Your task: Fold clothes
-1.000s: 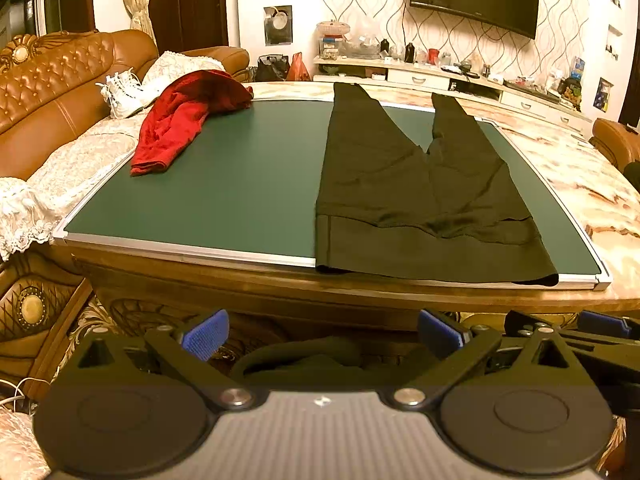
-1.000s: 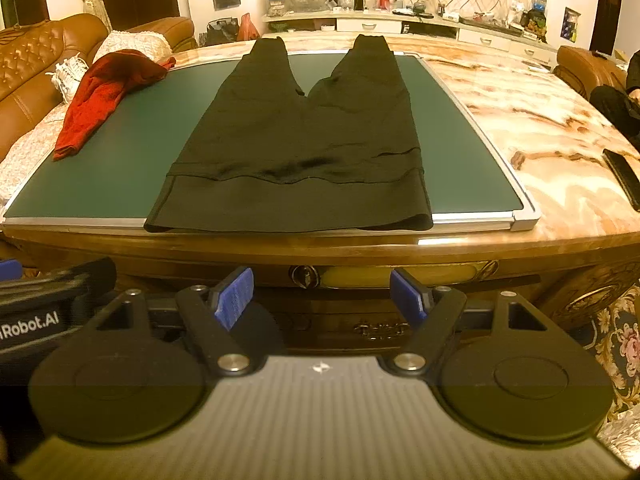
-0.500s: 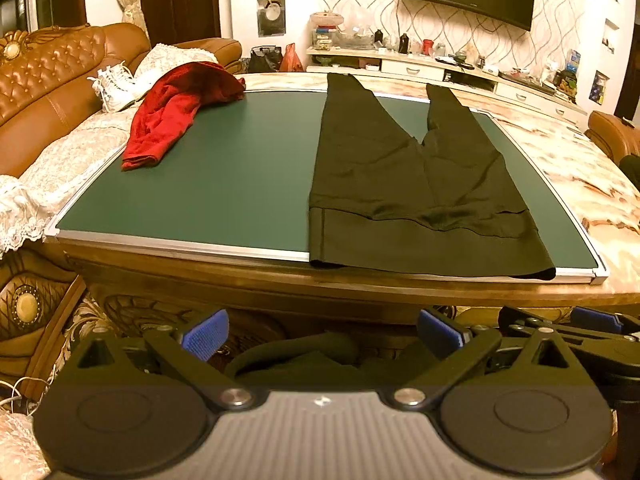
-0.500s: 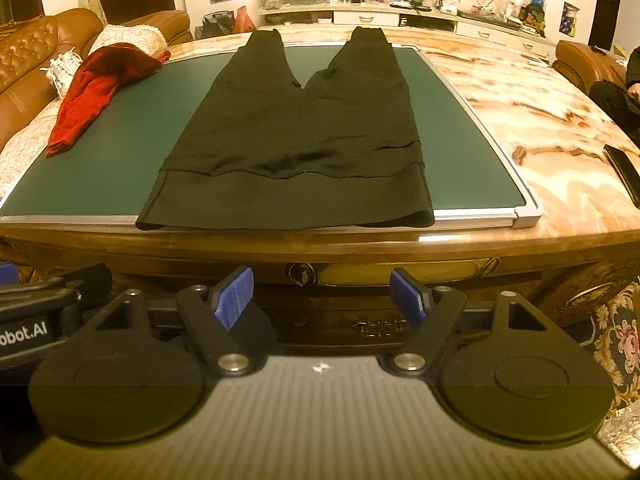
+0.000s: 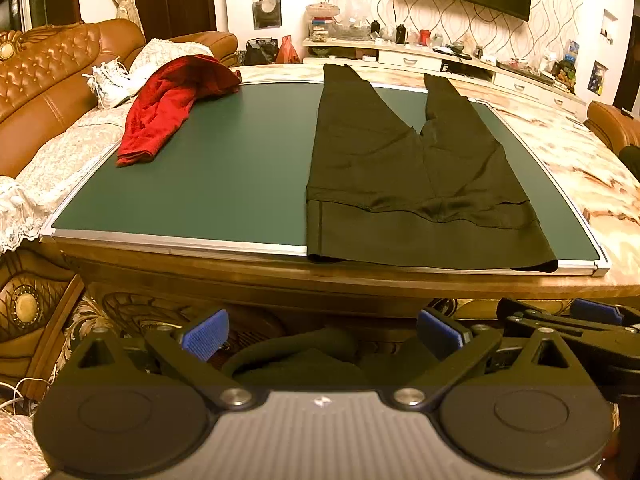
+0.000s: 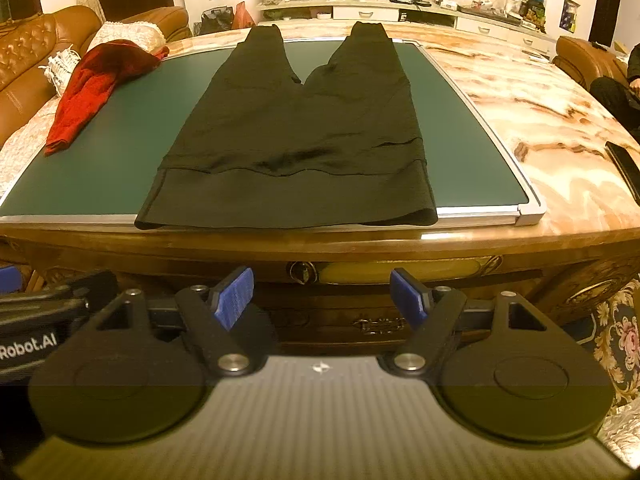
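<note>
You're holding both tools, left [image 5: 320,336] and right [image 6: 322,294], wide and empty; trousers [image 6: 296,132] looking soft, limp: pinch waistband corners.

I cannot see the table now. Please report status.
Left claw and right claw open, empty, short of table edge. Black trousers flat, unfolded, on green mat. Red garment bunched aside; path clear.

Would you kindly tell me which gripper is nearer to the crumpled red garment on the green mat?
Left. The left gripper hangs off the table's near edge, toward the side where the crumpled red garment lies; the right gripper faces the black trousers, farther along.
</note>
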`<state>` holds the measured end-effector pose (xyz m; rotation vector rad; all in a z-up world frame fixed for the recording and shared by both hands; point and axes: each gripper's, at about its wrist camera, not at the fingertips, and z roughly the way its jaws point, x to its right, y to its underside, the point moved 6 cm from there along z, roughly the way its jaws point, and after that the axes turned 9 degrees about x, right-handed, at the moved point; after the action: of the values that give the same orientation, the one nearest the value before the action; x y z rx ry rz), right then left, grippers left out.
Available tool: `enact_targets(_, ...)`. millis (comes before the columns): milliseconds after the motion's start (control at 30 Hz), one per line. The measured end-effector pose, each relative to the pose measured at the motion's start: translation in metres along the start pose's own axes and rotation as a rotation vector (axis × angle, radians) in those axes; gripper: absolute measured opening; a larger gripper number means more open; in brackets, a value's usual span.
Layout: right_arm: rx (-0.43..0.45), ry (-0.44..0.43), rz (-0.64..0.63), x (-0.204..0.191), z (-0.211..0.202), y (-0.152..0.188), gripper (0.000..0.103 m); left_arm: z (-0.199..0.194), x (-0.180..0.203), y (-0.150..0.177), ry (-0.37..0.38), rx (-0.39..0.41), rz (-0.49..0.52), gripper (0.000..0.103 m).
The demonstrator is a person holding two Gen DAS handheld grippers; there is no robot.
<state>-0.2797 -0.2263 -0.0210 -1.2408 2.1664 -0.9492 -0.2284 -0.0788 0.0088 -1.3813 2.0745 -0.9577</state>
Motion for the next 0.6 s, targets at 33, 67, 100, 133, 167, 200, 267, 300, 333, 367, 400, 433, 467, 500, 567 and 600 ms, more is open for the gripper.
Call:
enact_targets(33,0.001,0.002,-0.002,-0.0002,0.0,-0.0004,0.083,0.0003,0.0004,0.0,0.002,0.0,0.0,0.103)
enact_targets(67,0.002,0.003,-0.003,-0.0004,0.0,-0.0008,0.083,0.001,0.0006,0.0,0.002,-0.001,0.002,0.103)
enact_targets(100,0.002,0.002,-0.003,-0.0007,-0.0001,-0.0011,0.083,0.0016,0.0004,-0.0001,0.001,-0.002,0.002,0.103)
enact_targets(133,0.002,0.002,-0.003,-0.001,0.0,-0.0013,0.083,0.0022,0.0002,-0.0001,0.0,-0.002,0.002,0.103)
enact_targets(167,0.002,0.002,-0.005,-0.0013,0.0,-0.0017,0.083,0.0027,0.0,-0.0002,-0.002,-0.003,0.002,0.103)
enact_targets(200,0.003,0.004,-0.006,-0.0015,0.0002,-0.0019,0.083,0.0032,-0.0001,-0.0004,-0.002,-0.004,0.001,0.103)
enact_targets(267,0.003,0.007,-0.008,-0.0019,0.0007,-0.0024,0.083,0.004,0.0001,-0.0005,-0.002,-0.005,0.002,0.103)
enact_targets(300,0.004,0.009,-0.01,-0.0022,0.0009,-0.0026,0.083,0.0042,0.0005,-0.0005,-0.002,-0.006,0.003,0.103)
enact_targets(333,0.004,0.01,-0.011,-0.0023,0.0012,-0.0028,0.083,0.0042,0.0007,-0.0004,-0.002,-0.006,0.004,0.103)
enact_targets(367,0.003,0.009,-0.009,-0.0023,0.0015,-0.0026,0.083,0.0044,0.0008,-0.0003,-0.003,-0.007,0.005,0.103)
enact_targets(400,0.002,0.009,-0.007,-0.0023,0.0019,-0.0025,0.083,0.0045,0.0009,-0.0002,-0.004,-0.007,0.006,0.103)
enact_targets(433,0.0,0.008,-0.005,-0.0022,0.0022,-0.0023,0.083,0.0044,0.001,-0.0002,-0.003,-0.007,0.007,0.103)
enact_targets(467,-0.001,0.007,-0.004,-0.0022,0.0026,-0.0021,0.083,0.0045,0.0009,-0.0001,-0.003,-0.007,0.007,0.103)
enact_targets(500,-0.003,0.005,-0.002,-0.0021,0.0031,-0.0017,0.083,0.0047,0.0008,-0.0001,-0.004,-0.007,0.007,0.103)
enact_targets(567,-0.006,0.002,0.001,-0.0021,0.0037,-0.0012,0.083,0.0049,0.0008,-0.0003,-0.002,-0.01,0.005,0.103)
enact_targets(600,-0.006,0.001,0.002,-0.0021,0.0038,-0.001,0.083,0.0051,0.0006,-0.0004,0.0,-0.013,0.004,0.103)
